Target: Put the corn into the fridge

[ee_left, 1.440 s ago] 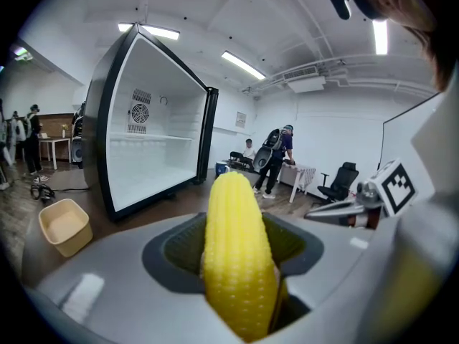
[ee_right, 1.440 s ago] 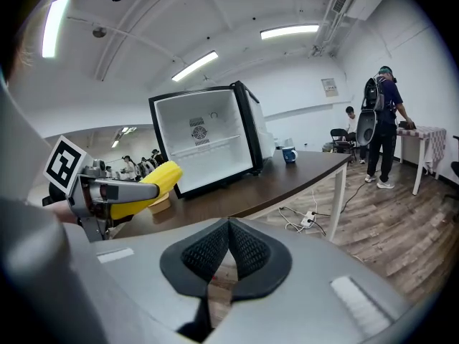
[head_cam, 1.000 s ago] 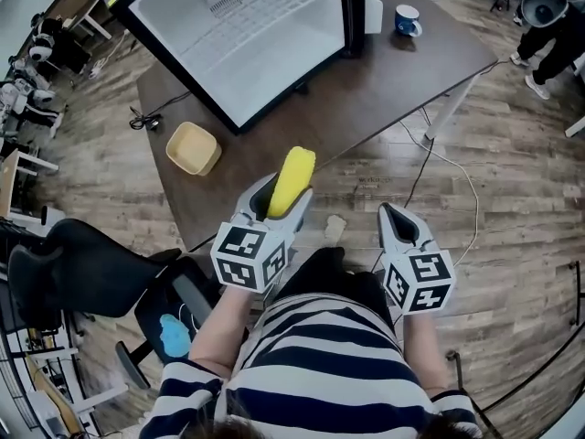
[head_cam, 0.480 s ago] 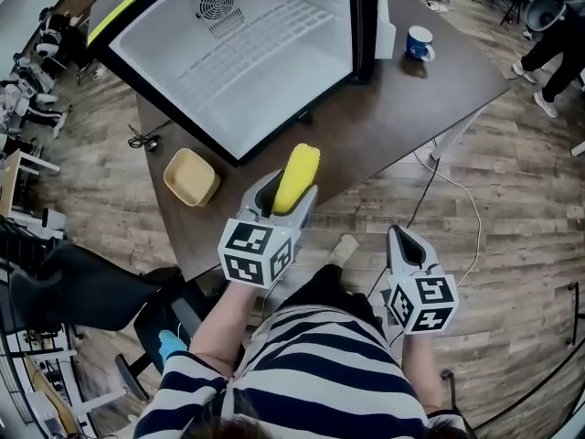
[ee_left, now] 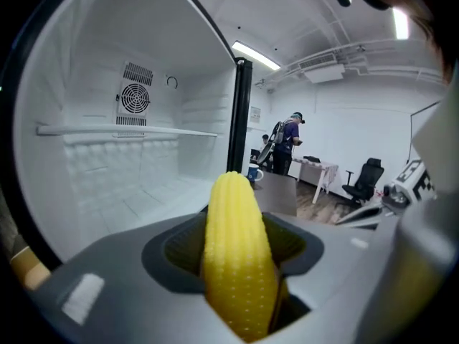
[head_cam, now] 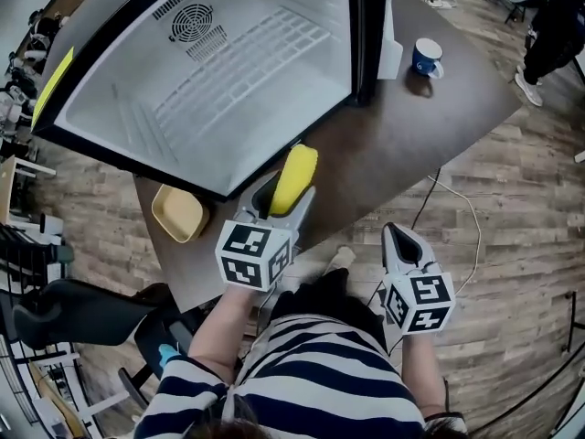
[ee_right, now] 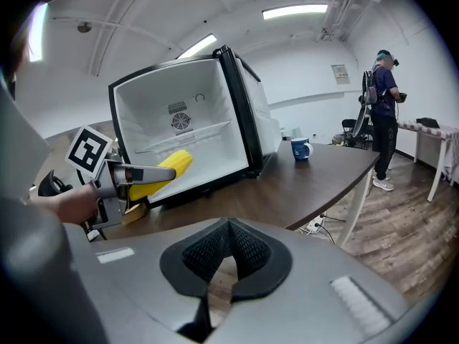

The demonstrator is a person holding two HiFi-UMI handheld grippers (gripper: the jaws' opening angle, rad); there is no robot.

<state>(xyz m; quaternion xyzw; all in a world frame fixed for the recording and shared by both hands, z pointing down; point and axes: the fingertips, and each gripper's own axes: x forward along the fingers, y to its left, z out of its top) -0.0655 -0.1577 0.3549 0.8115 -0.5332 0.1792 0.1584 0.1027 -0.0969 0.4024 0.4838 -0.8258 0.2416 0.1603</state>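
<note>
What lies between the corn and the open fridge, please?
Nothing. In the left gripper view the corn, clamped in the left gripper, faces into the fridge; in the head view its tip is at the front edge.

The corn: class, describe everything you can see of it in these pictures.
The corn is a bright yellow cob with rows of small bumps, seemingly plastic. It is clamped between the jaws of the left gripper, its rounded tip sticking out forward towards the open fridge. It is held above the table, touching nothing else.
</note>
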